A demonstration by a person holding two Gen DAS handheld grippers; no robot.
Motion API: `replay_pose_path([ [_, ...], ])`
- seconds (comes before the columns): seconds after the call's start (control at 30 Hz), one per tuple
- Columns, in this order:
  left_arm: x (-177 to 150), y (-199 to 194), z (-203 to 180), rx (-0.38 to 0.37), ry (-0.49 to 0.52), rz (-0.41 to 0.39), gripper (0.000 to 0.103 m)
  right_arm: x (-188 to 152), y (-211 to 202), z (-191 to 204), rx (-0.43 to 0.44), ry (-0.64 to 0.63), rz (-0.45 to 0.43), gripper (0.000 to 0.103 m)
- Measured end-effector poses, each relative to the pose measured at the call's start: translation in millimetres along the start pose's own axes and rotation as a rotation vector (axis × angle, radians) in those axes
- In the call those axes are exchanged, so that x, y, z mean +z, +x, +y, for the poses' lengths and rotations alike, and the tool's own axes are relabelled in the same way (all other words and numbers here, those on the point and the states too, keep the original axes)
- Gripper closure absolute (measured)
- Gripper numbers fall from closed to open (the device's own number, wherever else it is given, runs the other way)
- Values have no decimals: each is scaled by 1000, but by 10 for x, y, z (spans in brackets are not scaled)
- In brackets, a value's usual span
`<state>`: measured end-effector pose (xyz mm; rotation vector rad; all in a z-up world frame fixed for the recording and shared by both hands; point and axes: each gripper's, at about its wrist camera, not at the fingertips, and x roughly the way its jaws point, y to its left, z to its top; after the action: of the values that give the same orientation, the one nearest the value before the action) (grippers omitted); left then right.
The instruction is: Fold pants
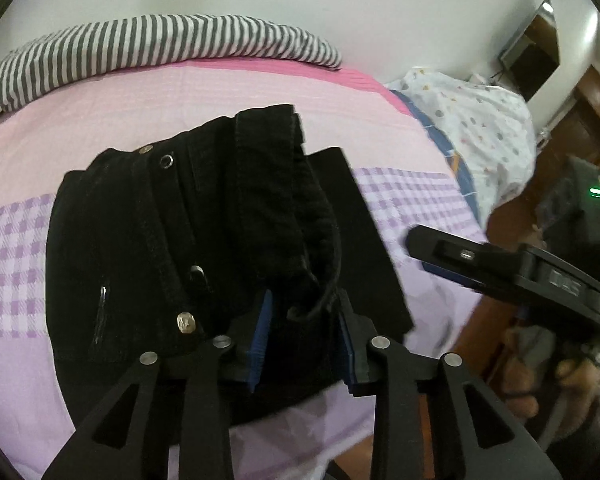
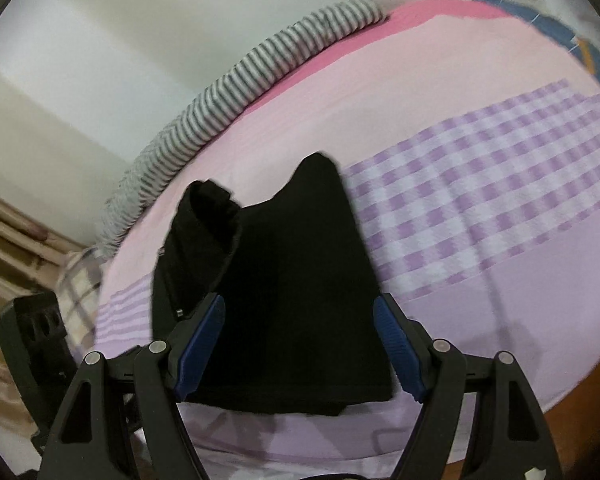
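Observation:
Black pants (image 1: 188,240) lie folded into a compact bundle on the pink and purple bedspread (image 1: 80,120), waistband snaps and rivets showing. My left gripper (image 1: 304,324) hovers over the near edge with its blue pads (image 1: 262,336) apart around a raised waistband fold; no clamping is visible. The right gripper shows at the right of the left wrist view (image 1: 440,252). In the right wrist view the pants (image 2: 284,288) lie flat between my right gripper's (image 2: 300,332) wide open blue pads (image 2: 396,344), which hold nothing.
A grey-striped pillow or blanket (image 1: 148,44) lies along the far edge of the bed by the wall. A white patterned quilt (image 1: 484,128) is heaped at the right. Dark wooden furniture (image 1: 580,128) stands beyond it. The bed's near edge (image 2: 540,412) drops to a brown floor.

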<state>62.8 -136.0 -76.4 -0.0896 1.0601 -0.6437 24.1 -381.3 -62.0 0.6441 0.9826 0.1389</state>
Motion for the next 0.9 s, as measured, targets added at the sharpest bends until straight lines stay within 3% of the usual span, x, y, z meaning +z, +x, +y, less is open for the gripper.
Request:
replay_pose_path([
  [0.1, -73, -159, 36, -60, -5, -8, 69, -7, 97, 11, 68, 8, 41, 29],
  [0.37, -118, -532, 466, 35, -65, -86, 69, -35, 339, -105, 164, 53, 141, 30],
  [0.57, -229, -456, 873, 105, -146, -53, 69, 31, 451, -109, 222, 43, 189, 36],
  [0.7, -308, -314, 910, 104, -138, -7, 68, 69, 623, -82, 227, 20, 219, 44],
  [0.9, -367, -187, 959, 72, -146, 41, 69, 158, 833, 41, 243, -64, 231, 44],
])
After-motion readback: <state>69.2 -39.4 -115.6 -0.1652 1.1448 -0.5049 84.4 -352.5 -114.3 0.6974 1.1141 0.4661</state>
